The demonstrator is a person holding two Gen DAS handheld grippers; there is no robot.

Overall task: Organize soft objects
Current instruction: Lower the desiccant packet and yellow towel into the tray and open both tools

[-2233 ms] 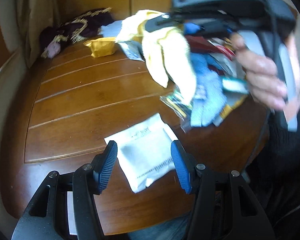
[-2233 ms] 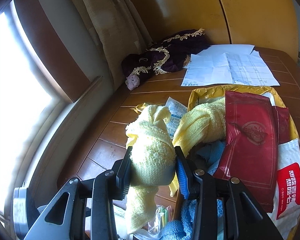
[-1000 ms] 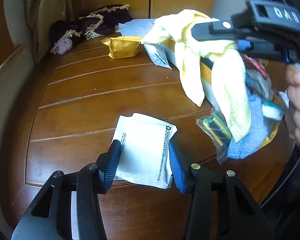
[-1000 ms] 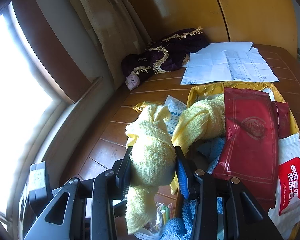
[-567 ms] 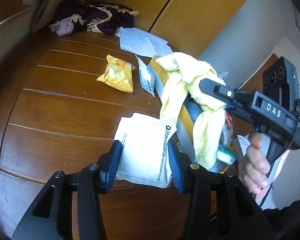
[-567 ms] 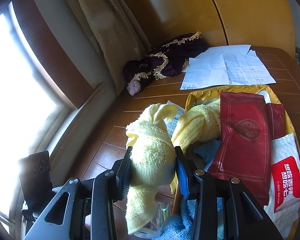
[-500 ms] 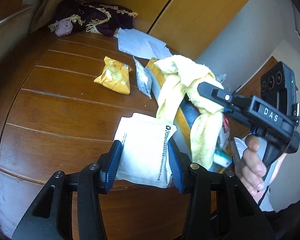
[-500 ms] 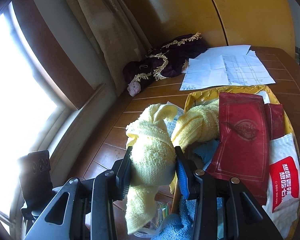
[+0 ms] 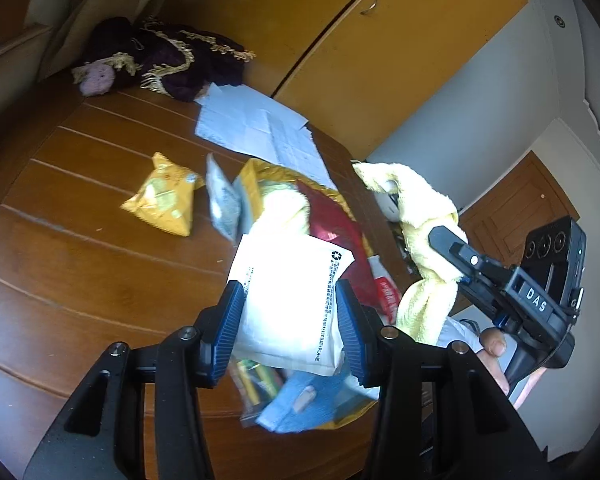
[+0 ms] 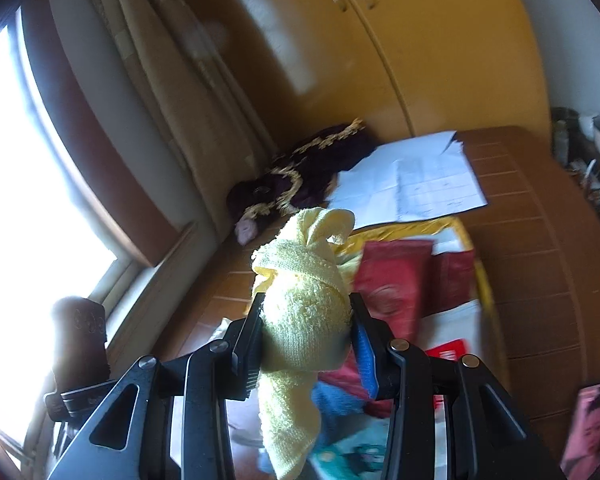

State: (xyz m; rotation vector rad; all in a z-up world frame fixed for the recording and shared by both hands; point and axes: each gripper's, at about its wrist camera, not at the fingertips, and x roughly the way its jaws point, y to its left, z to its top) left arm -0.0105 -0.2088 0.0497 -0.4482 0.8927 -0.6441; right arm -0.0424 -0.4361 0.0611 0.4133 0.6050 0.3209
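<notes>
The left hand-held gripper (image 9: 290, 326) is closed on a white pouch (image 9: 290, 300), its blue pads pressed against both side edges, and holds it lifted above the heap of packets (image 9: 332, 236) on the wooden surface (image 9: 72, 248). The right hand-held gripper (image 10: 306, 338) is clamped tight around a yellow towel (image 10: 304, 312), which bulges out above the pads and hangs down below them; in the left wrist view that towel (image 9: 424, 220) is in the air to the right of the heap, with a person's hand (image 9: 496, 360) under the tool.

The heap is crowded: a red packet (image 10: 392, 280), a gold bag rim (image 9: 252, 176), a second yellow cloth (image 9: 280, 208), a blue cloth (image 9: 300, 396) and a clear bag of pens (image 9: 256, 380) at its near end. Just left of the heap lie a grey sachet (image 9: 220, 200) and, beside that, a yellow snack bag (image 9: 164, 200). Behind the heap are loose papers (image 10: 412, 184), and further back, against the curtain (image 10: 160, 80), a dark purple fringed cloth (image 9: 164, 56).

Left of the heap the surface is bare wood out to its curved rim. To the right of the heap, in the right wrist view, a strip of bare wood runs to the far edge, past which clutter is too blurred to identify.
</notes>
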